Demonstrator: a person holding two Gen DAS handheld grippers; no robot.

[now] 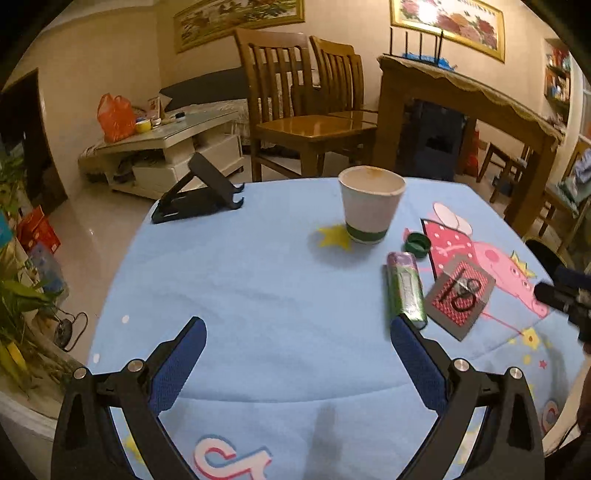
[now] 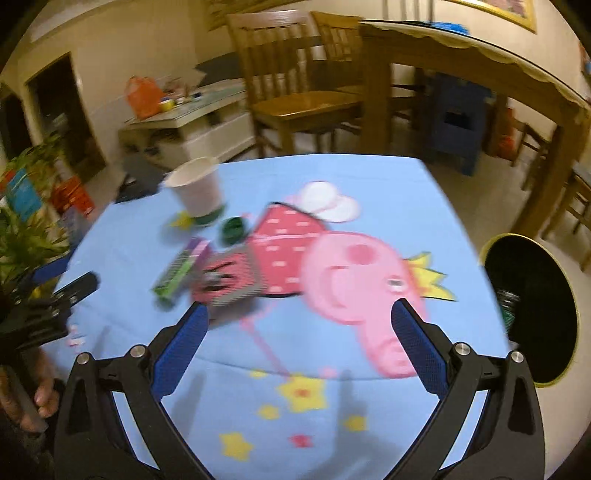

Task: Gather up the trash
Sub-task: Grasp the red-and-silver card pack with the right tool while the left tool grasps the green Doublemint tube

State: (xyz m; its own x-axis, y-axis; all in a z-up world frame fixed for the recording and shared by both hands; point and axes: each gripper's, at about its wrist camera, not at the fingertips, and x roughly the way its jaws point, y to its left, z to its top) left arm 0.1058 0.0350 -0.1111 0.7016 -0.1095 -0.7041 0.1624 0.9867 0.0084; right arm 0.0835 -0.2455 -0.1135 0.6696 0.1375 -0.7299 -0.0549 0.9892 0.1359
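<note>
Your left gripper [image 1: 297, 328] and right gripper [image 2: 299, 314] both gape wide, holding nothing. The green wrapper [image 1: 405, 291] lies half hidden behind your left gripper's right fingertip; beyond it sit the green cap [image 1: 418, 244] and paper cup [image 1: 371, 204], contents unclear. Right of your right gripper, the bin [image 2: 532, 310] is dark inside.

Dining room under warm light
Wooden chairs [image 1: 295, 110] are standing on a pale tiled floor [image 1: 92, 229], framed paintings [image 1: 447, 26] hanging on beige walls [image 1: 110, 55].

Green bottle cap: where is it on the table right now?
In the left wrist view the green bottle cap lies on the blue tablecloth, right of the paper cup's base and just beyond the far end of the green wrapper.
</note>
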